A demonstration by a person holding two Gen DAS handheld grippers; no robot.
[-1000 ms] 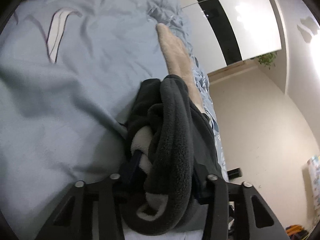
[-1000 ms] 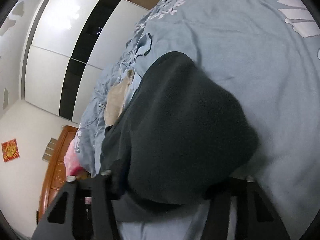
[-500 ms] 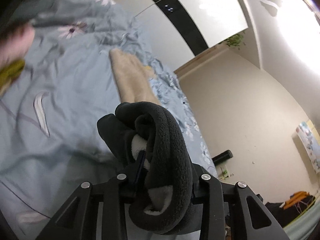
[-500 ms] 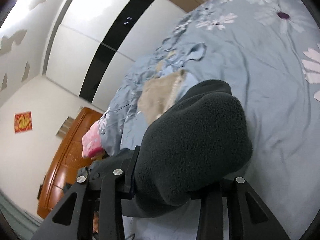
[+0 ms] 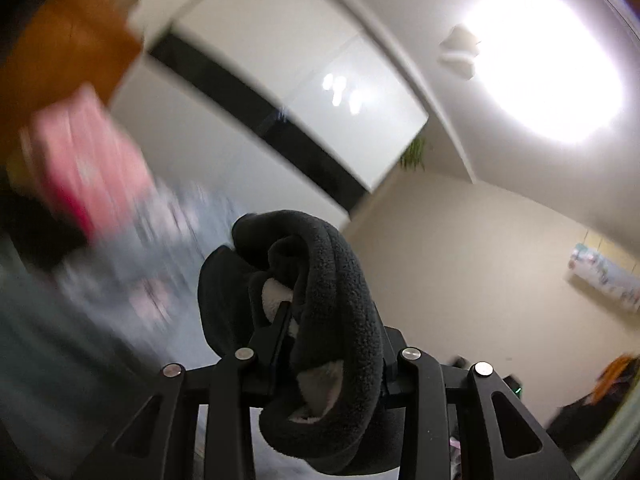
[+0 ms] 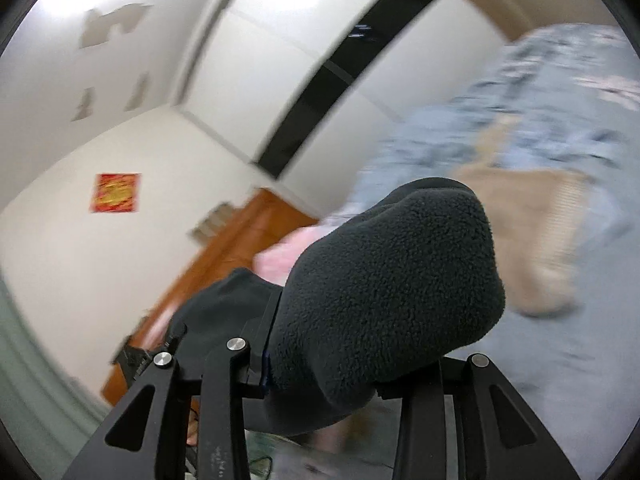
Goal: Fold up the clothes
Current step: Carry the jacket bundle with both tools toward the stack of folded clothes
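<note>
A dark grey fleece garment (image 5: 332, 320) with a pale lining is bunched between the fingers of my left gripper (image 5: 324, 344), which is shut on it and holds it up in the air. My right gripper (image 6: 344, 344) is shut on another thick fold of the same dark fleece (image 6: 392, 272), also lifted above the bed. The fleece hides most of both grippers' fingertips. A beige garment (image 6: 528, 232) lies on the blue floral bedspread (image 6: 552, 120) beyond the right gripper.
A pink item (image 5: 92, 152) and the wooden headboard (image 5: 60, 60) show blurred at the left. A white wardrobe with a black stripe (image 6: 320, 60) stands behind the bed. A wooden headboard (image 6: 224, 256) shows at the right view's left. Dark and orange items (image 5: 608, 384) lie on the floor.
Both grippers have lifted the dark fleece up off the bed and tilted upward, so walls and ceiling now fill the views. The background is motion-blurred.
</note>
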